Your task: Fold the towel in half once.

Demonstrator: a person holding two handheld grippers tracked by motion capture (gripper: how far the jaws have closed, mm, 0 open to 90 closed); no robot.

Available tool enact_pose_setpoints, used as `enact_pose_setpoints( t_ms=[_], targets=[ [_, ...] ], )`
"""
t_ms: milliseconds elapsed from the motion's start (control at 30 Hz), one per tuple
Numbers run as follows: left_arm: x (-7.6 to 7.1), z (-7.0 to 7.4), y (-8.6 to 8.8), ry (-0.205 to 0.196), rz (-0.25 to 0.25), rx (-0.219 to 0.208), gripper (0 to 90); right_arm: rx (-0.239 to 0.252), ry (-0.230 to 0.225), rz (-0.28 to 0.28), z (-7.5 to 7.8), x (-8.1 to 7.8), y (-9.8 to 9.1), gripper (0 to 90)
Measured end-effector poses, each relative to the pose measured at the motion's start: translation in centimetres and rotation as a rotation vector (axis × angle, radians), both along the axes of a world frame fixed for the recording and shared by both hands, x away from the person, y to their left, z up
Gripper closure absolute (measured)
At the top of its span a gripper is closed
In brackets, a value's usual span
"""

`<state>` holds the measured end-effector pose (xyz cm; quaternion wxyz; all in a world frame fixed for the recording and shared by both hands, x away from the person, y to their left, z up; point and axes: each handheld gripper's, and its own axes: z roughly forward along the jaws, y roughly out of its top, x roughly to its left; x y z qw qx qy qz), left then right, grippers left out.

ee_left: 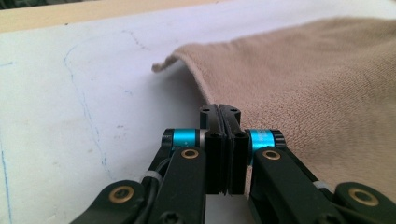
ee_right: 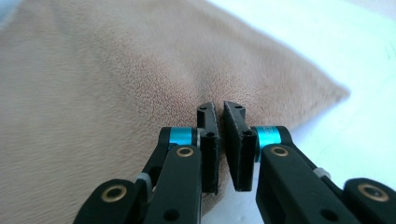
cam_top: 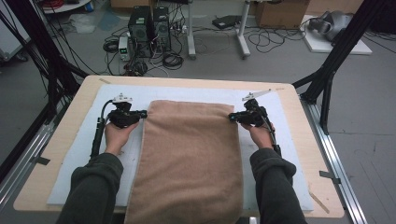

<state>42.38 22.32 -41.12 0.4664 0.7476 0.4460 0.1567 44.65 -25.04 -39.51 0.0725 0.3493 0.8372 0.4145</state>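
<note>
Left tool (cam_top: 141, 113): clamped on tan towel's (cam_top: 189, 154) left edge | Right tool (cam_top: 232, 117): nearly closed, pinching its right edge | Towel: on white mat (cam_top: 289, 154), wooden counter (cam_top: 65, 140)

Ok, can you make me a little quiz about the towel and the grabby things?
1. True or false: the brown towel lies flat on the white mat.
2. What does the left hand-held gripper pinch: A the towel's edge, B a cable, C nothing?
3. Fill in: the right hand-held gripper grips the towel's ___ edge, seen from the high view.

Key: 1 true; 2 A; 3 right.
</note>
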Motion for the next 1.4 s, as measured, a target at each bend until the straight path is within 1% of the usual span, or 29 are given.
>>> enact_pose_setpoints(
  t_ms=[67, 100, 167, 200, 233, 300, 333, 400, 433, 467, 500, 533, 633, 700, 767, 833, 900, 933, 967, 1067, 1133, 1167, 1200, 1233, 1267, 1300, 1333, 1367, 1400],
  targets=[
    [-0.7, 0.7, 0.5, 0.009, -0.035, -0.017, 88.3, 0.020, -0.002, 0.026, 1.0, -0.8, -0.4, 84.7],
    [-1.1, 1.1, 0.7, 0.009, -0.050, -0.023, 88.3, 0.038, 0.008, 0.042, 1.4, -1.2, -0.5, 84.7],
    [-2.2, 1.9, 0.9, 0.000, -0.091, -0.022, 88.3, 0.036, 0.012, 0.073, 2.0, -2.4, -0.6, 84.5],
    [-2.9, 2.1, 1.0, 0.001, -0.108, -0.027, 88.3, 0.034, 0.018, 0.087, 2.2, -3.1, -0.7, 84.5],
    [-3.8, 2.2, 1.0, -0.001, -0.124, -0.026, 88.3, 0.031, 0.004, 0.102, 2.3, -3.9, -0.7, 84.4],
    [-5.7, 1.9, 1.1, -0.007, -0.154, -0.009, 88.3, 0.043, 0.001, 0.121, 2.3, -5.7, -0.9, 84.3],
    [-6.7, 1.6, 1.2, -0.002, -0.167, -0.015, 88.3, 0.054, -0.001, 0.135, 2.0, -6.6, -1.1, 84.2],
    [-8.6, 1.0, 1.5, -0.007, -0.181, -0.042, 88.3, 0.047, 0.013, 0.151, 1.2, -8.3, -1.2, 84.1],
    [-9.5, 0.7, 1.6, -0.010, -0.191, -0.036, 88.3, 0.053, 0.026, 0.161, 0.6, -9.1, -1.2, 84.1],
    [-10.2, 0.3, 1.6, -0.003, -0.203, -0.013, 88.3, 0.039, 0.037, 0.174, 0.1, -9.8, -1.2, 84.0],
    [-10.8, -0.1, 1.6, -0.002, -0.209, -0.002, 88.3, 0.033, 0.049, 0.178, -0.5, -10.3, -1.2, 83.9],
    [-11.3, -0.5, 1.6, 0.014, -0.218, 0.016, 88.3, 0.041, 0.056, 0.189, -1.0, -10.6, -1.2, 83.9],
    [-12.1, -1.8, 1.2, 0.042, -0.237, 0.055, 88.0, 0.013, 0.068, 0.187, -2.4, -11.2, -1.1, 83.1],
    [-12.1, -2.2, 1.1, 0.063, -0.248, 0.096, 85.0, -0.005, 0.087, 0.192, -3.2, -11.3, -0.9, 79.1],
    [-12.0, -2.1, 1.3, 0.070, -0.233, 0.075, 69.5, 0.002, 0.113, 0.196, -3.5, -11.2, -1.0, 69.9],
    [-11.8, -1.4, 1.5, 0.053, -0.222, 0.071, 63.8, 0.013, 0.094, 0.170, -2.9, -11.1, -1.3, 61.9],
    [-11.5, -0.5, 1.5, 0.024, -0.203, 0.071, 57.4, 0.033, 0.070, 0.157, -1.9, -10.8, -1.6, 57.3],
    [-11.1, -0.1, 1.4, 0.017, -0.203, 0.084, 56.6, 0.030, 0.056, 0.141, -1.5, -10.5, -1.6, 56.8],
    [-10.6, 0.2, 1.3, 0.015, -0.201, 0.084, 56.2, 0.024, 0.040, 0.127, -1.2, -10.1, -1.6, 56.7],
    [-9.0, 0.9, 0.4, 0.009, -0.192, 0.097, 54.9, 0.002, 0.029, 0.101, -0.6, -8.6, -1.1, 54.8],
    [-7.6, 0.9, -0.1, 0.018, -0.180, 0.097, 54.0, -0.009, 0.028, 0.090, -0.6, -7.5, -0.5, 53.7],
    [-6.8, 0.8, -0.4, 0.030, -0.170, 0.098, 54.0, -0.028, 0.022, 0.081, -0.6, -7.0, -0.2, 52.8],
    [-6.1, 0.6, -0.6, 0.045, -0.163, 0.084, 54.0, -0.034, 0.023, 0.071, -0.7, -6.5, 0.1, 52.3],
    [-5.6, 0.4, -0.9, 0.051, -0.161, 0.085, 54.0, -0.037, 0.030, 0.064, -0.9, -6.0, 0.3, 51.2],
    [-5.1, 0.1, -1.1, 0.055, -0.157, 0.097, 54.0, -0.048, 0.027, 0.055, -1.1, -5.5, 0.5, 50.3],
    [-4.7, -0.3, -1.3, 0.069, -0.153, 0.095, 53.9, -0.061, 0.037, 0.045, -1.5, -5.2, 0.7, 49.4],
    [-4.3, -0.8, -1.5, 0.089, -0.156, 0.105, 53.1, -0.069, 0.047, 0.039, -1.9, -4.8, 0.8, 48.6],
    [-4.0, -1.3, -1.5, 0.115, -0.155, 0.138, 53.1, -0.085, 0.059, 0.035, -2.4, -4.5, 0.9, 48.3],
    [-3.8, -1.9, -1.6, 0.142, -0.155, 0.149, 54.1, -0.106, 0.068, 0.031, -2.8, -4.3, 1.1, 48.7]
  ],
)
